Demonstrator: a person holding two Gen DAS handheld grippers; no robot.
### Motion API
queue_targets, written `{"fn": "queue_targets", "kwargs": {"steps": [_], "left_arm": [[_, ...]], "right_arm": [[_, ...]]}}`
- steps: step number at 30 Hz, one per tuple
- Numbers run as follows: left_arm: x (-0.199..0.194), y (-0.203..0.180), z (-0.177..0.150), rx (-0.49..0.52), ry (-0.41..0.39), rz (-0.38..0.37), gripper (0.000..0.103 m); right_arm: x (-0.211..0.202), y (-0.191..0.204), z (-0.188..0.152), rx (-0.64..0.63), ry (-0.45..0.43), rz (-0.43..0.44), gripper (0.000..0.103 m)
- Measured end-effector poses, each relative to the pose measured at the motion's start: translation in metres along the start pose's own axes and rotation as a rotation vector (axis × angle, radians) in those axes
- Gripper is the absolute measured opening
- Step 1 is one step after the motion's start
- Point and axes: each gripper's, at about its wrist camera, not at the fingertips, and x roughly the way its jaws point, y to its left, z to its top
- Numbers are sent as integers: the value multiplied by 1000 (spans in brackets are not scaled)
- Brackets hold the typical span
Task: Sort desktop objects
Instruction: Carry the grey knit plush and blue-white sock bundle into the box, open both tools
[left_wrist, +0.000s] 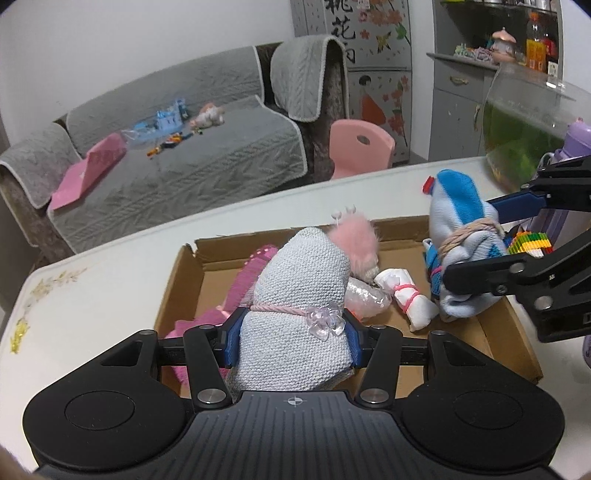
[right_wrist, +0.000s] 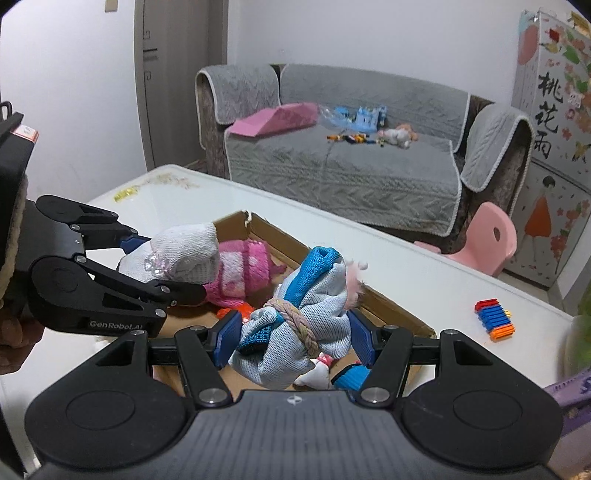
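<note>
Mid-transfer: left gripper (left_wrist: 293, 332) pinching grey knitted bundle (left_wrist: 303, 288), right gripper (right_wrist: 291, 334) pinching blue-grey tied bundle (right_wrist: 299, 325), both over shallow cardboard box (left_wrist: 173, 280); next, lower and release.

Box (left_wrist: 491, 343) on table (left_wrist: 110, 273), left bundle (left_wrist: 295, 295) over box's left part, right bundle (left_wrist: 461, 236) to its right over box, rolled socks (left_wrist: 402, 295) in box between them, blocks (right_wrist: 495, 319) on table right of box, sofa (right_wrist: 351, 166) behind table.

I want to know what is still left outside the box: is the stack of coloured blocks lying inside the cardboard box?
No: the coloured blocks lie on the white table, outside the cardboard box.
</note>
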Motion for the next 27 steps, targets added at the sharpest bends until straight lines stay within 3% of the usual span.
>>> {"fn": "queue_targets", "kwargs": {"steps": [17, 22, 27], "left_arm": [[50, -4, -3, 10, 83, 30, 60], [52, -6, -2, 15, 82, 34, 72], [53, -7, -1, 13, 87, 39, 77]], "right_arm": [[44, 0, -5, -42, 112, -42, 59], [50, 0, -7, -44, 131, -53, 60], [49, 2, -8, -57, 134, -81, 64]]}}
